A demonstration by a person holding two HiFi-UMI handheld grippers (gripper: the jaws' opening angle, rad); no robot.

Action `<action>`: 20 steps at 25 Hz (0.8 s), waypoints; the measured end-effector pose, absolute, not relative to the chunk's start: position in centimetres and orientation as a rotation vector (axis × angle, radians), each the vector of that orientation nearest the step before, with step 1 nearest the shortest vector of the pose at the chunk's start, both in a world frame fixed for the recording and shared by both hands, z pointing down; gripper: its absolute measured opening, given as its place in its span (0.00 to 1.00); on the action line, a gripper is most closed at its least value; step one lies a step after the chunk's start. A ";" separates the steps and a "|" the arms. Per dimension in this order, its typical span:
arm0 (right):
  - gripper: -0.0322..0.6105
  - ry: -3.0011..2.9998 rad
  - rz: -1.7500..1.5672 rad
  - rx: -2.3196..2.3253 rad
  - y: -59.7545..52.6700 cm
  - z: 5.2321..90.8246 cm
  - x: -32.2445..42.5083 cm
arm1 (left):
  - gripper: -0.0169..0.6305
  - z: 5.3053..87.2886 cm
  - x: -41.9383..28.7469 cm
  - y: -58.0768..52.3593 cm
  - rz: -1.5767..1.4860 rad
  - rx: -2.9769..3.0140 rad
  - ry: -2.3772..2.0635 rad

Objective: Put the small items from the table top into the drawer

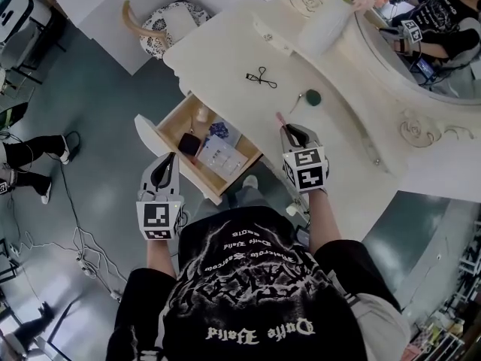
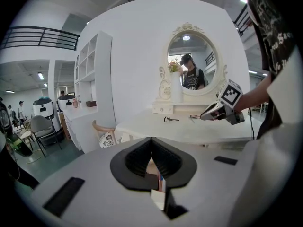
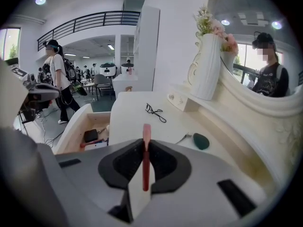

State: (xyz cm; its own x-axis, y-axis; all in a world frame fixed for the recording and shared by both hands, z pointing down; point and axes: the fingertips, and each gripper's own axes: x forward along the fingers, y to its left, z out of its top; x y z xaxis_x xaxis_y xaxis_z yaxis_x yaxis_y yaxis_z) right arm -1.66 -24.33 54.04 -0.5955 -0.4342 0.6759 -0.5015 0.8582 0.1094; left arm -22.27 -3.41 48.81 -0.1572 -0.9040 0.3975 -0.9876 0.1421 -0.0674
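My right gripper (image 1: 288, 129) hovers over the near part of the white vanity top (image 1: 225, 55), shut on a thin red stick (image 1: 280, 118) that pokes out past the jaws (image 3: 147, 131). On the top beyond it lie a black eyelash curler (image 1: 261, 77) (image 3: 155, 111) and a green-headed brush (image 1: 311, 97) (image 3: 201, 141). The open wooden drawer (image 1: 169, 123) to the left holds a black case, a white card and other small items. My left gripper (image 1: 170, 159) hangs at the drawer's near corner, shut and empty (image 2: 151, 142).
A white vase with flowers (image 1: 331, 17) and an oval mirror (image 1: 421, 51) stand at the back of the vanity. A cushioned chair (image 1: 161, 25) sits past the table's left end. A person's legs (image 1: 30, 156) and cables (image 1: 83, 239) are on the floor at left.
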 end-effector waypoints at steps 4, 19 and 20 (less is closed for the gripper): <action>0.13 -2.305 0.112 0.653 -23.1 54.0 -3.0 | 0.05 48.8 -23.2 -2.4 0.451 1.833 -2.167; 0.13 -2.331 0.103 0.556 -17.7 54.7 -7.8 | 0.05 48.9 -25.6 0.5 0.420 1.839 -2.172; 0.13 -2.334 0.102 0.544 -17.2 54.9 -8.2 | 0.05 48.9 -25.8 0.6 0.413 1.837 -2.174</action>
State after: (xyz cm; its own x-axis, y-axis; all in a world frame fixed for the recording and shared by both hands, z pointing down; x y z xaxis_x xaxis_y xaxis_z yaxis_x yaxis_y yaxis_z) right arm -8.18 -17.20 54.86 -0.6470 -0.3544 0.6751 -0.4121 0.9075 0.0813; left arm -25.77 0.63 48.94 -0.1636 -0.9111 0.3784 -0.9864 0.1581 -0.0457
